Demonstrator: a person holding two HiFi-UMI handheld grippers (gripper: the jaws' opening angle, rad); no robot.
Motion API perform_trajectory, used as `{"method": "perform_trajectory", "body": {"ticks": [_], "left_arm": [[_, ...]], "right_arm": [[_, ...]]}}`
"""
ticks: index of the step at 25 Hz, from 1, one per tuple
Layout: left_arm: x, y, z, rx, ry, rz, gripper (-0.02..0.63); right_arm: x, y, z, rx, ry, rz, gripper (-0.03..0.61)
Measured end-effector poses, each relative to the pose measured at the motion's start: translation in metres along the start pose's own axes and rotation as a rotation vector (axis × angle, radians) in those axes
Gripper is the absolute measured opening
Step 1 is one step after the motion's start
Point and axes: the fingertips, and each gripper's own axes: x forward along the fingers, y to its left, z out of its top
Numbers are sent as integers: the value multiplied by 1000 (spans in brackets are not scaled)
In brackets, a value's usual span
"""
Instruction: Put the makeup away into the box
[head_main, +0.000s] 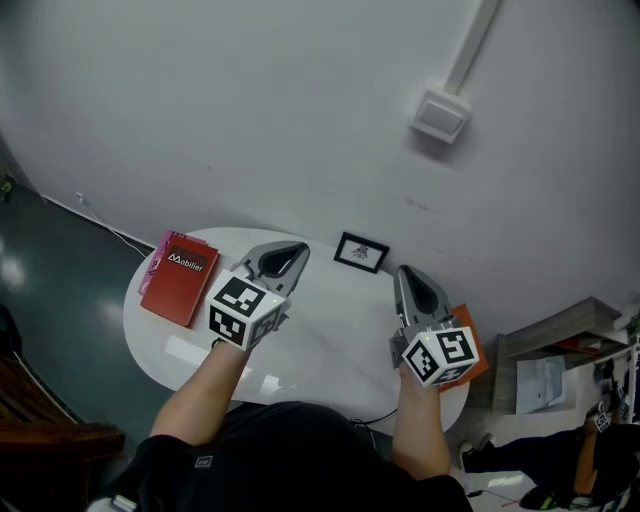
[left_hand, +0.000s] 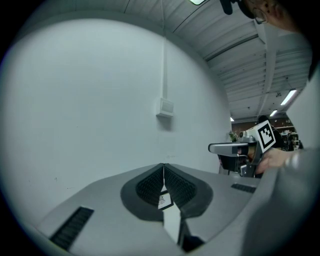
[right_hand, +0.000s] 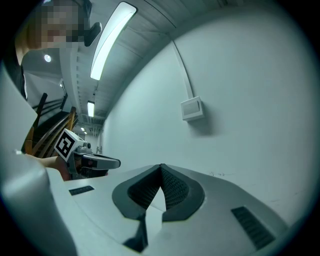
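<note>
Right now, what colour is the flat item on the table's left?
The item is red; head view.

The head camera looks steeply down from above the person onto the round tabletop (head_main: 325, 335). It takes in the left tongs (head_main: 290, 255), the right tongs (head_main: 408, 280) and the wall box (head_main: 440, 115) beyond the far edge. Each gripper view sits close behind its own tips and faces level at that wall. Both share the wall box. The left gripper view also catches the right tongs (left_hand: 215, 148) at its right, and the right gripper view catches the left tongs (right_hand: 114, 162) at its left.
</note>
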Motion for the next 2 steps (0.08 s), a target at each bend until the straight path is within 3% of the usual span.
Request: {"method": "perform_trajectory", "body": {"ticks": [2], "left_arm": [[3,-2,0,13,3,-4,15]], "right_arm": [[1,-2,2,0,-4,-5,34]]}}
